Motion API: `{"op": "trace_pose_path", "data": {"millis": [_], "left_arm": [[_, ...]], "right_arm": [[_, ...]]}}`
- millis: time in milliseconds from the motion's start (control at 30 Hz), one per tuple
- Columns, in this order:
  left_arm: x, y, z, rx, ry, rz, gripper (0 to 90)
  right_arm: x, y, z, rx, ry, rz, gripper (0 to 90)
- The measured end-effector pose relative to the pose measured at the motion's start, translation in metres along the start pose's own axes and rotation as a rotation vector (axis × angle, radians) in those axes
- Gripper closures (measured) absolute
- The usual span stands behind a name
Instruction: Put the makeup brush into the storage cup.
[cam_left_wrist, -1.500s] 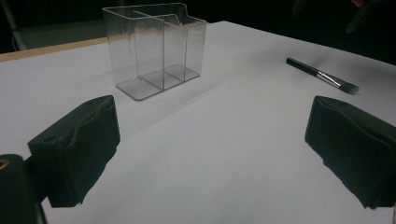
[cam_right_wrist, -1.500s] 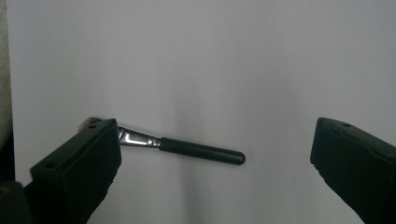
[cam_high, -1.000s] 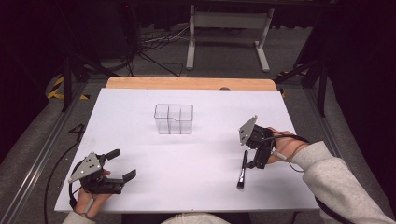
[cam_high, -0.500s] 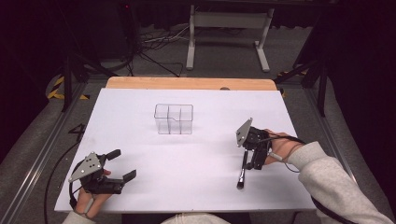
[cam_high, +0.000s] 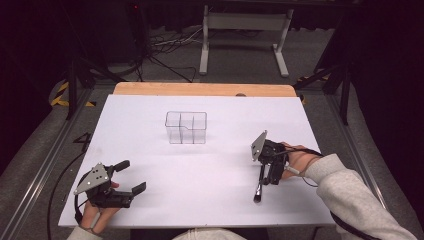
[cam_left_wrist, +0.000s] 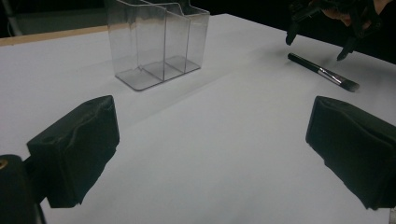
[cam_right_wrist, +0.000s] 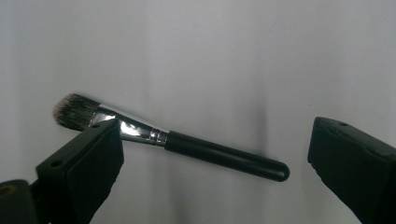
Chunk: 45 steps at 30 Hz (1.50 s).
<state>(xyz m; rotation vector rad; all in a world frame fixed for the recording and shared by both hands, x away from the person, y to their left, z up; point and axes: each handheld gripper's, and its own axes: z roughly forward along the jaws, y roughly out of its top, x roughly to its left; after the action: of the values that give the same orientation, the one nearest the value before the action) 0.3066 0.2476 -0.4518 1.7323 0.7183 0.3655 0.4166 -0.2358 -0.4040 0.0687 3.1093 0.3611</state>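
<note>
Right claw (cam_high: 264, 181) hung wide open directly above the makeup brush (cam_right_wrist: 173, 140), which lay flat on the tabletop (cam_high: 210, 170) between its jaws, seemingly for a grasp. Left claw (cam_high: 131, 176), also wide, rested idle, well apart.

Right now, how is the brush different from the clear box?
The makeup brush is black with a silver collar, and you cannot see through it; the clear box is see-through plastic. The makeup brush lies flat on the table, while the clear box stands upright. The makeup brush sits under the open right gripper; the clear box stands alone farther back. Both rest on the same white table.
</note>
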Motion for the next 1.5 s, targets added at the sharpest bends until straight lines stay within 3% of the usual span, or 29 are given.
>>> {"op": "trace_pose_path", "data": {"millis": [600,1067,1367,1500], "left_arm": [[0.001,0.0,0.0,0.0,-0.001,-0.001,3.8],[0.001,0.0,0.0,-0.002,-0.003,-0.007,4.2],[0.001,0.0,0.0,-0.001,-0.002,-0.008,4.3],[0.001,-0.001,0.0,-0.001,-0.003,-0.01,4.3]], "right_arm": [[0.0,-0.005,0.013,0.04,0.031,0.012,4.6],[0.001,-0.007,0.018,0.066,0.037,-0.01,7.8],[0.001,-0.003,0.014,0.079,0.043,-0.045,23.9],[0.001,-0.001,0.01,0.087,0.067,-0.063,39.9]]}}
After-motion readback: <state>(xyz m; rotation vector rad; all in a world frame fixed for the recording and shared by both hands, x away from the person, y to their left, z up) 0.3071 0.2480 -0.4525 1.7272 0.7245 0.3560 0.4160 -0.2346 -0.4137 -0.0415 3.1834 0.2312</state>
